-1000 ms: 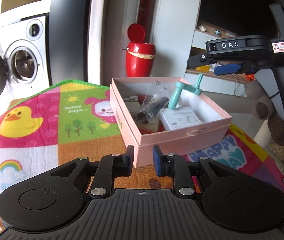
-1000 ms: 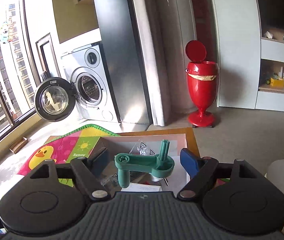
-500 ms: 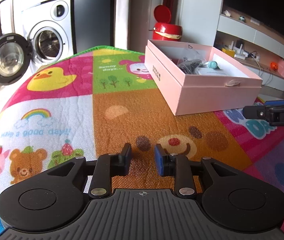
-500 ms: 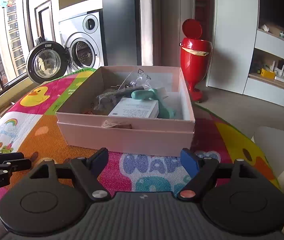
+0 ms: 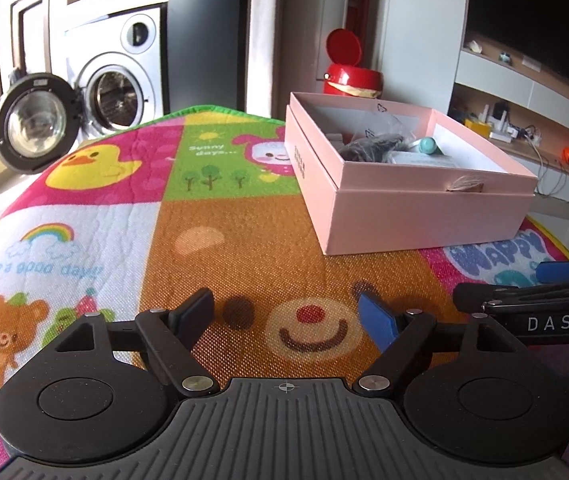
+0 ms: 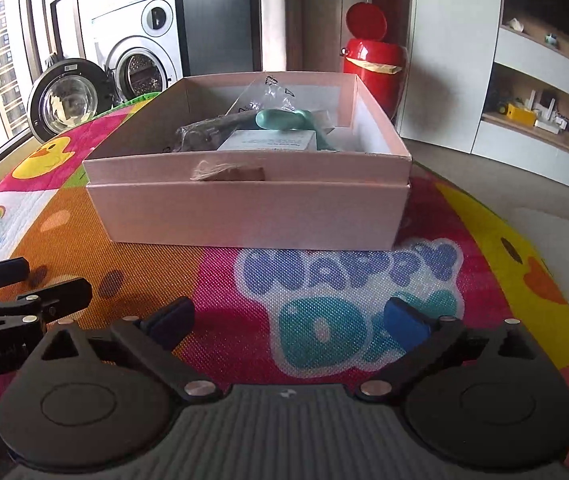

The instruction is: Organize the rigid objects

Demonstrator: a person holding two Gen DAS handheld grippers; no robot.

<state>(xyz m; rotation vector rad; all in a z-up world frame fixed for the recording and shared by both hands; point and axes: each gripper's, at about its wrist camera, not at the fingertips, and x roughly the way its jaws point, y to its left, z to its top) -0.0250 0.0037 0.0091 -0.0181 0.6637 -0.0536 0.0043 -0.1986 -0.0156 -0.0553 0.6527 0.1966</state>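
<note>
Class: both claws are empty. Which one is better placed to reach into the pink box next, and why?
Right, probably. The right claw faces the box squarely; the left claw has it off to one side. Both are open.

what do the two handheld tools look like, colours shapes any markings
Both match: matte black, a ribbed grey-black base, two round discs and angled link arms with silver pivots. The left tool has one blue pad and one dark pad. The right tool looks the same; its side, seen from the left camera, reads "DAS" in white.
</note>
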